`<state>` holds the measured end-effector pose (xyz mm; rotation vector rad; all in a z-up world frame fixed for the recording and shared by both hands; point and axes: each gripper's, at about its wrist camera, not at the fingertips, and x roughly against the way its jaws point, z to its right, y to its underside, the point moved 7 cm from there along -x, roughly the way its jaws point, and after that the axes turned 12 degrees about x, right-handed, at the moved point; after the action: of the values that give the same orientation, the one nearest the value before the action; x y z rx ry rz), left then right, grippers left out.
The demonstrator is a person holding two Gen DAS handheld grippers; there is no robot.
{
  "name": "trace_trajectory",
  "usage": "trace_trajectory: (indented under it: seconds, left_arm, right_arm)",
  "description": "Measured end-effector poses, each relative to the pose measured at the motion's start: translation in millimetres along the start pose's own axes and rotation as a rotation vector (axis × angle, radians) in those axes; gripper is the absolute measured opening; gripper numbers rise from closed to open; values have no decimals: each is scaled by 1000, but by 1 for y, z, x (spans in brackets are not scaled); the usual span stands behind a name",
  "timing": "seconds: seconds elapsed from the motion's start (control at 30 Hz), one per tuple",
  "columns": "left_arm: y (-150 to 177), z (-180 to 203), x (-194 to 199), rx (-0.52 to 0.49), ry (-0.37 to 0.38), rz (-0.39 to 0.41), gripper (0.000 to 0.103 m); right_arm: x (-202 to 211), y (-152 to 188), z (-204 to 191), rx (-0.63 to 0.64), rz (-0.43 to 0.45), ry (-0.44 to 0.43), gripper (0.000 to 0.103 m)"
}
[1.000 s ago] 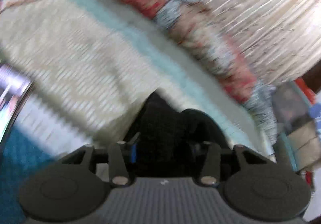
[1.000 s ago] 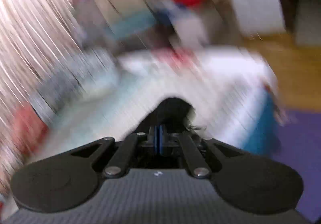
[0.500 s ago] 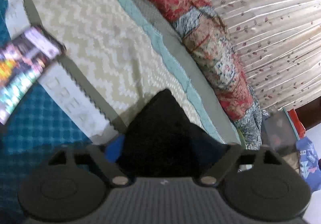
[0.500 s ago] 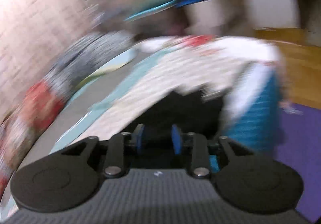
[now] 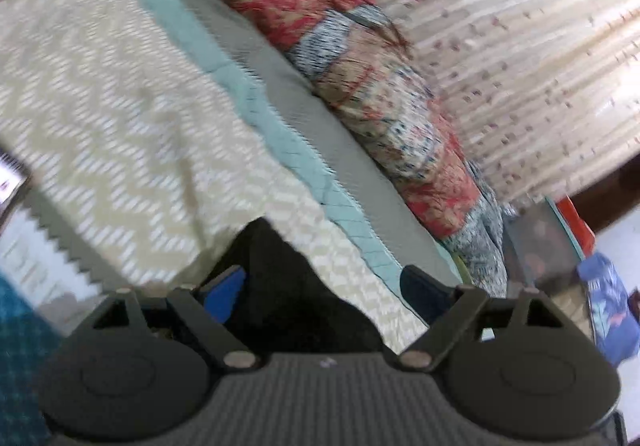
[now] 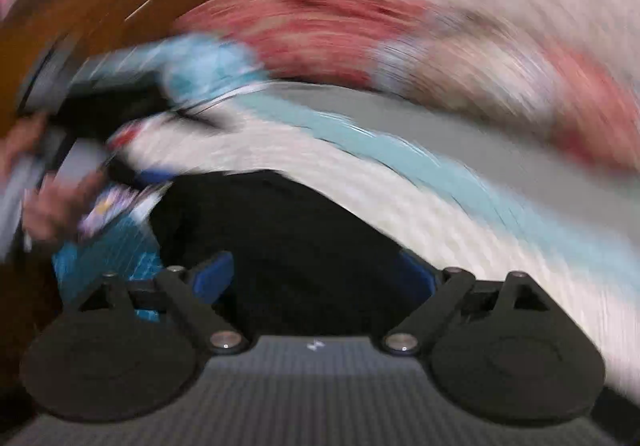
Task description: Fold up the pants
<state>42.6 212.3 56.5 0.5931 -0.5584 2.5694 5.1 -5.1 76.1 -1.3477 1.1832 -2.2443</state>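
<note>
The black pants (image 5: 296,286) lie on the cream zigzag blanket (image 5: 120,118), and one corner of them pokes up between the blue pads of my left gripper (image 5: 324,294). Those jaws stand wide and are closing; the right pad (image 5: 424,294) is clear of the cloth. The right wrist view is heavily blurred. In it the pants (image 6: 288,238) spread as a dark mass in front of my right gripper (image 6: 314,276). Its jaws are opening, with the pads far apart and cloth lying between them but not pinched.
A teal border (image 5: 288,150) and a grey sheet (image 5: 320,102) run along the blanket. Behind them lie rolled red patterned bedding (image 5: 360,58) and a pale curtain (image 5: 520,46). A lit screen (image 5: 10,182) sits at the left edge. A blurred hand (image 6: 44,214) shows at left.
Both grippers went from pinching the black cloth to standing wide apart around it. The right gripper swung fast across the bed and rolled, and now faces the red bedding. The left one rose a little.
</note>
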Motion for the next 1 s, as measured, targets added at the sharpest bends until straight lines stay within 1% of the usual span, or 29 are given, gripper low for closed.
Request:
trace_trajectory:
  seconds: [0.03, 0.07, 0.13, 0.17, 0.2, 0.23, 0.27, 0.3, 0.37, 0.43, 0.53, 0.57, 0.6, 0.63, 0.67, 0.7, 0.73, 0.77, 0.8, 0.83, 0.9, 1.0]
  left_arm:
    - [-1, 3, 1, -16, 3, 4, 86]
    - [-3, 4, 6, -24, 8, 22, 86]
    - [-9, -2, 23, -8, 30, 72, 86]
    - [-12, -9, 35, 18, 43, 93, 86]
    - [-14, -15, 43, 38, 52, 105, 86]
    - [-13, -22, 50, 59, 59, 115, 86]
    - [-11, -29, 55, 81, 60, 121, 86]
    - [-8, -34, 55, 97, 60, 122, 86]
    - [3, -42, 46, 137, 67, 94, 86]
    - [18, -49, 29, 168, 61, 50, 86]
    - [43, -52, 2, 195, 58, -17, 86]
    - [52, -51, -7, 191, 54, -39, 86]
    - [58, -52, -16, 183, 41, -52, 85]
    - [64, -52, -24, 171, 17, -58, 74]
    - [67, -55, -33, 152, -18, -57, 61]
    - [68, -57, -39, 134, -43, -58, 31]
    - [68, -60, -45, 130, -56, -60, 7]
    - [67, -64, -47, 151, -62, -65, 7]
    - [66, -67, -44, 181, -48, -64, 6]
    - [65, -65, -36, 191, -27, -55, 6]
    - [61, -57, -6, 166, 7, -16, 6]
    - [65, -55, 48, 227, 111, -10, 6]
  right_arm:
    - [-20, -9, -12, 69, -13, -6, 90]
    - [-43, -16, -26, 133, -35, -17, 87]
    - [-84, -17, -31, 211, -93, -1, 26]
    - [-97, -17, -26, 215, -133, 5, 10]
    - [-103, -23, -9, 99, -133, -6, 9]
    - [-99, -29, 18, -32, -99, -21, 9]
    - [-93, -36, 40, -147, -61, -13, 9]
    - [-84, -41, 61, -218, -30, 22, 9]
    - [-69, -46, 87, -308, 11, 65, 9]
    - [-63, -50, 103, -385, 26, 68, 9]
    - [-59, -51, 111, -437, 25, 108, 9]
    - [-65, -51, 120, -448, 21, 122, 9]
    - [-69, -53, 119, -456, 17, 131, 9]
    - [-55, -46, 120, -463, 16, 134, 9]
    - [-46, -42, 120, -467, 14, 137, 9]
    - [-46, -44, 117, -462, 14, 141, 9]
    - [-41, -43, 118, -458, 18, 147, 9]
    - [-37, -42, 126, -458, 25, 154, 9]
    - [-21, -40, 130, -462, 39, 162, 9]
    - [-16, -45, 130, -465, 58, 168, 9]
    - [1, -57, 128, -453, 116, 172, 9]
    - [34, -74, 111, -380, 217, 160, 10]
